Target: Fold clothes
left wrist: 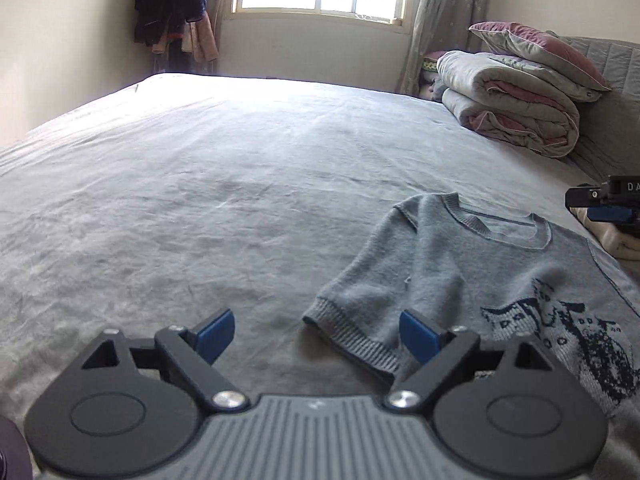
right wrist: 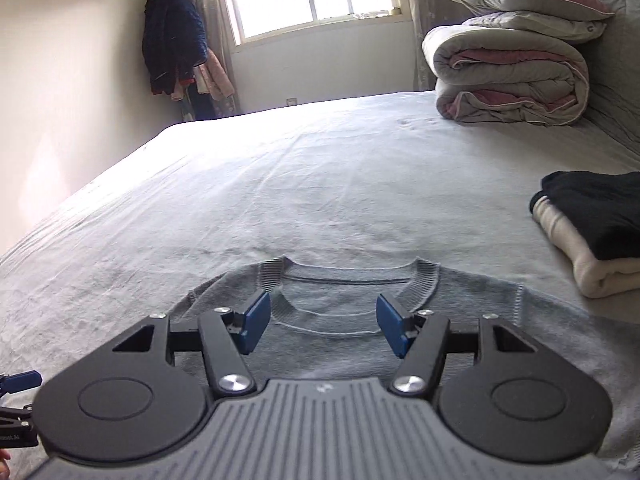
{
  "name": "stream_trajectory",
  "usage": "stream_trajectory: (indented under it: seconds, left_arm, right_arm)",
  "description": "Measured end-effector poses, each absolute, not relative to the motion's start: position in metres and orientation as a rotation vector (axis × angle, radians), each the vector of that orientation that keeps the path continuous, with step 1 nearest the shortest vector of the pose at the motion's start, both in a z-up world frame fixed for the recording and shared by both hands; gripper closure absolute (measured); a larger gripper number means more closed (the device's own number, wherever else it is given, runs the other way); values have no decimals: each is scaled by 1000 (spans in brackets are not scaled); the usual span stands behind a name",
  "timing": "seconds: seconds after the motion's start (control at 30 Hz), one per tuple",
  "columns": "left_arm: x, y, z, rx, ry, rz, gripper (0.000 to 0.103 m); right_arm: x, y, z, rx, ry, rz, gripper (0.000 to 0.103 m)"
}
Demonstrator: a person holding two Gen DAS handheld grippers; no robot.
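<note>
Left gripper (left wrist: 316, 338): I see fingers spread, empty.
Right gripper (right wrist: 323, 330): spread, nothing pinched.
Sweater (left wrist: 460, 276): lower right on the bed (left wrist: 200, 200), sleeve folded in.
Left view only: owl pattern (left wrist: 560, 332).
Right view only: folded stack (right wrist: 596, 232), right edge.

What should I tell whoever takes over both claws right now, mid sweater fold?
Left claw: open, holding nothing, over the bed beside the sleeve cuff.
Right claw: open, holding nothing, over the collar.
Grey sweater: flat on the bed, front up; the left-hand sleeve is folded in across the body. The other sleeve is not clearly in view.
Finished pile: a black piece on a cream piece, folded, to the right of the sweater.
Done: one sleeve in.
Left: probably the other side, then fold the body and add it to the pile.
</note>
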State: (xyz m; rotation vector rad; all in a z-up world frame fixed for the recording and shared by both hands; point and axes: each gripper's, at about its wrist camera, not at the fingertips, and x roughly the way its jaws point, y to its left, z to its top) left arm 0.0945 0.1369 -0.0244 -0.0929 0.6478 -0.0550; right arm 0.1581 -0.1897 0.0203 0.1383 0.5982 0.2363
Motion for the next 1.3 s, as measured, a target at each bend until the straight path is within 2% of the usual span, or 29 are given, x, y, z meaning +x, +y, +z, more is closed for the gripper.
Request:
stream_trajectory:
  seconds: [0.1,0.17,0.23,0.3,0.4,0.67,0.77,0.87,0.93,0.97,1.0,1.03,1.3]
  left_arm:
    - [92,163,-40,-202,639,-51,19]
    - [94,177,-49,-284,647,-52,27]
    - [97,184,-48,-330,641,-61,36]
    - [97,192,-48,-388,634,-61,47]
    - [99,192,-52,-377,651,-82,53]
    - [101,191,-52,-296,680,-117,50]
    - [101,192,-52,-304,687,-125,45]
    - [101,193,-52,-314,696,-133,42]
    - [101,196,-51,-337,699,-138,41]
    - [101,198,-51,-356,700,-141,40]
    - [102,200,-51,-374,700,-143,40]
    - [103,202,-51,-393,699,-146,39]
    - [119,211,-58,-542,666,-192,40]
  right_arm:
    - [165,-146,13,123,649,364,40]
    - [169,-118,8,113,707,451,47]
    - [172,-89,2,104,771,537,61]
    - [177,-63,-4,103,841,603,63]
    - [188,-31,-10,101,948,635,63]
    - [199,36,-15,-57,1139,529,61]
    - [195,57,-31,-155,1214,479,59]
    - [186,72,-35,-272,1191,449,60]
    - [184,77,-34,-300,1180,449,77]
    - [184,78,-33,-312,1175,448,81]
    - [185,79,-32,-320,1172,437,91]
    - [186,79,-31,-322,1171,428,96]
    - [213,75,4,-185,1135,421,96]
